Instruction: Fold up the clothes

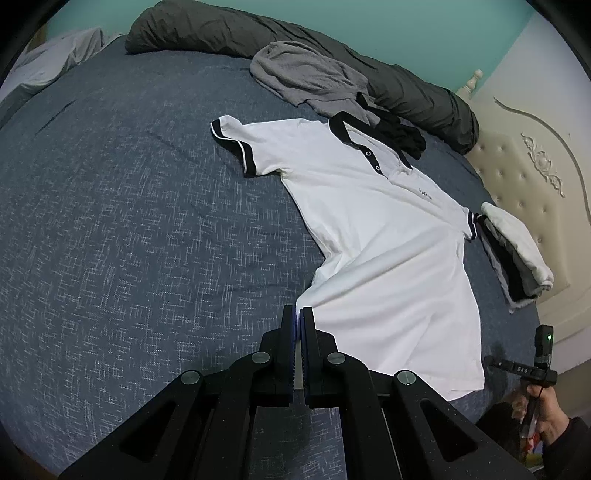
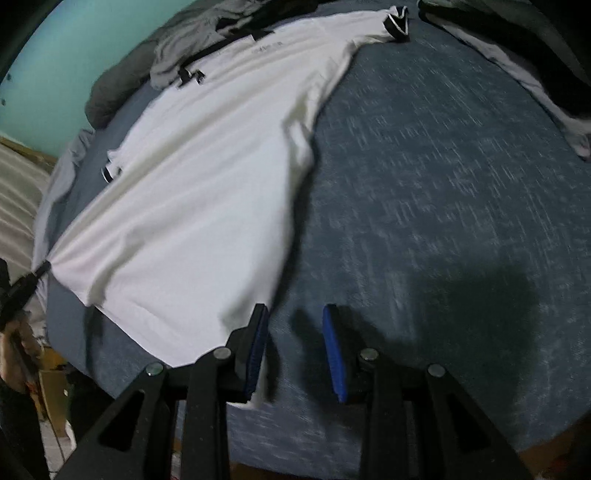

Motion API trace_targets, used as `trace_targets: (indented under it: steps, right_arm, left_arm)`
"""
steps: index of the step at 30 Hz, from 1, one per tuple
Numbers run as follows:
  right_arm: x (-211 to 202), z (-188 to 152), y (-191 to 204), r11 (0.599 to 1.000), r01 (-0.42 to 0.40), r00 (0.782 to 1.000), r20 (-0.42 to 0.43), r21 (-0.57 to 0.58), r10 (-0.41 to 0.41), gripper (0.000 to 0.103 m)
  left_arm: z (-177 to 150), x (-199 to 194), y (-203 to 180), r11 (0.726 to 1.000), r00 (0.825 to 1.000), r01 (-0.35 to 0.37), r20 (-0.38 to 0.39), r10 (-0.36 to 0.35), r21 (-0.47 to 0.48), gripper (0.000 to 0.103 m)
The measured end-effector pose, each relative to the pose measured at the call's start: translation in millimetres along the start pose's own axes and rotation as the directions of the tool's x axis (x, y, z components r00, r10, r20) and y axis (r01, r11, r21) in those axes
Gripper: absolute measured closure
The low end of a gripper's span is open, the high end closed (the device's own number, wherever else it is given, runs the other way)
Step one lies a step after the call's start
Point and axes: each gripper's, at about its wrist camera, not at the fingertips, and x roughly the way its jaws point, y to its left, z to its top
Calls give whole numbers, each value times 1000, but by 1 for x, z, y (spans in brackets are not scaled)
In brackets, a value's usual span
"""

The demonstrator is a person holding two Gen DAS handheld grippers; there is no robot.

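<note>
A white polo shirt (image 1: 373,229) with black collar and sleeve trim lies face up on the blue bedspread (image 1: 129,229). My left gripper (image 1: 298,314) is shut on the shirt's bottom hem corner. In the right wrist view the same shirt (image 2: 207,192) stretches away, and its far hem corner is pulled taut by the left gripper (image 2: 38,275). My right gripper (image 2: 295,317) is open, its left finger (image 2: 258,332) at the shirt's near hem corner, with bare bedspread (image 2: 443,206) between the pads. The right gripper also shows in the left wrist view (image 1: 524,369).
A grey garment (image 1: 306,74) and a black one (image 1: 399,136) lie beyond the collar. A dark grey duvet (image 1: 258,33) runs along the back. A folded stack of clothes (image 1: 513,254) sits by the cream headboard (image 1: 535,166). The bed's edge is near both grippers.
</note>
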Motion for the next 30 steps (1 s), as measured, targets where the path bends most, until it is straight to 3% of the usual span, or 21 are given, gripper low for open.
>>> trace_targets:
  steps: [7, 13, 25, 26, 27, 30]
  right_arm:
    - [15, -10, 25, 994, 58, 998, -25, -88, -61, 73]
    - [25, -14, 58, 989, 20, 999, -46, -144, -27, 73]
    - [35, -12, 66, 996, -41, 997, -75, -79, 35, 71]
    - [35, -12, 67, 996, -46, 996, -75, -82, 40, 76]
    - [33, -13, 66, 995, -56, 996, -73, -81, 50, 88]
    - [27, -16, 64, 994, -65, 996, -67, -89, 59, 99]
  left_arm:
    - [-3, 0, -4, 1000, 1000, 4, -4, -4, 2, 101]
    - [-6, 1, -5, 1000, 1000, 7, -11, -7, 3, 101]
    - [-12, 4, -3, 1000, 999, 18, -27, -18, 0, 101]
    - [-12, 4, -3, 1000, 999, 18, -27, -18, 0, 101]
    - [-13, 4, -3, 1000, 999, 18, -28, -18, 1, 101]
    - [-14, 3, -2, 1000, 999, 19, -30, -19, 0, 101]
